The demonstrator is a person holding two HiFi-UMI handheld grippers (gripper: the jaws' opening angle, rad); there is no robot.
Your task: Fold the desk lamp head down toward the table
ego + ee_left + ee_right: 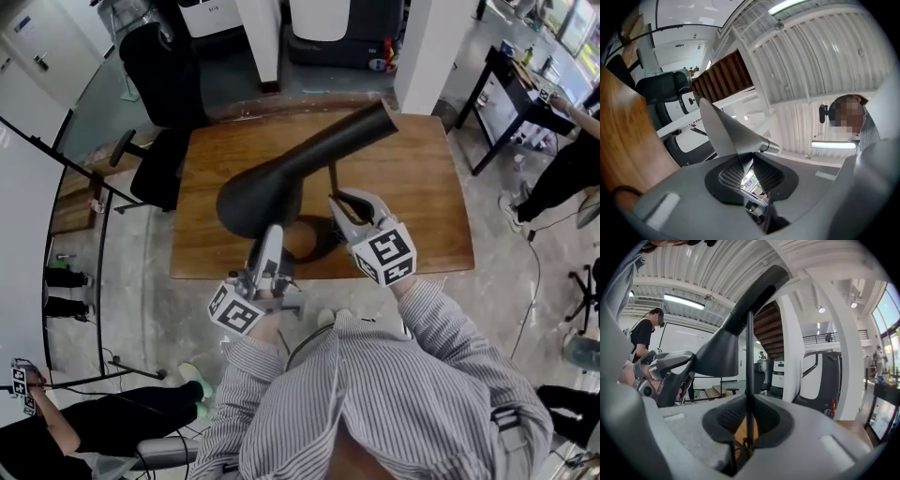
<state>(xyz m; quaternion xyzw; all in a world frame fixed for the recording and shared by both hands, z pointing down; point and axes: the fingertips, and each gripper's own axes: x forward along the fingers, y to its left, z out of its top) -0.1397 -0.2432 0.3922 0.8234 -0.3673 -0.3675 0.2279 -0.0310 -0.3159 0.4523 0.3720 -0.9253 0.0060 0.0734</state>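
Left gripper (pixel 270 234) pinching rim of lamp head (pixel 300 164), right gripper (pixel 339 202) clamping lamp stem (pixel 749 357)

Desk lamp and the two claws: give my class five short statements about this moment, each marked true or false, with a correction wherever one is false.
1. The right claw is shut on the lamp's thin stem. True.
2. The left claw hangs open, clear of the lamp. False: it is shut on the rim of the lamp head.
3. The lamp stands on a wooden table. True.
4. The lamp head is white. False: it is black.
5. A black office chair stands beside the table. True.
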